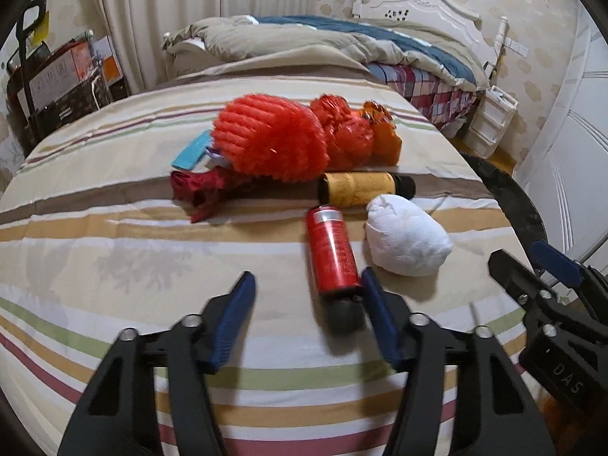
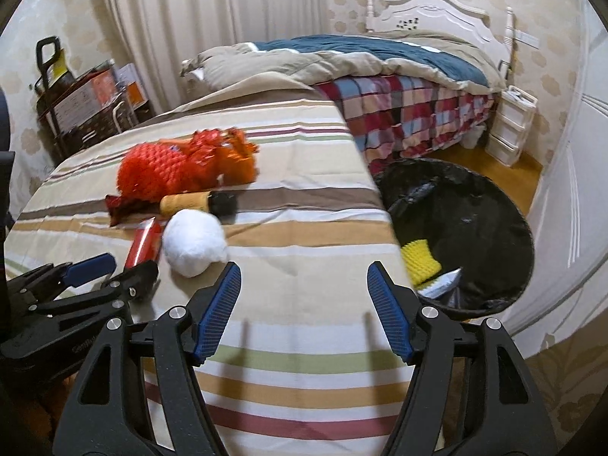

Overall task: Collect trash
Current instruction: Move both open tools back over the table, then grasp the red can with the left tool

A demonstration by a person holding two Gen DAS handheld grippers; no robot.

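Trash lies on the striped bed (image 1: 114,266). A red can (image 1: 331,252) rests between the fingers of the left gripper (image 1: 306,285), close against the right finger (image 1: 374,304). Those fingers are apart and not squeezing it yet. A white ball (image 1: 406,239) sits just past the right finger. To do this well, I think the left gripper should center on the can, then squeeze gently so it does not roll. The right gripper (image 2: 304,277) is spread wide and holds nothing. The black bin (image 2: 494,205) waits beyond its right finger.

hidden: red can (image 1: 331,252) base behind tong | blurred: orange netting (image 2: 228,152) | cropped: bin (image 1: 511,197)
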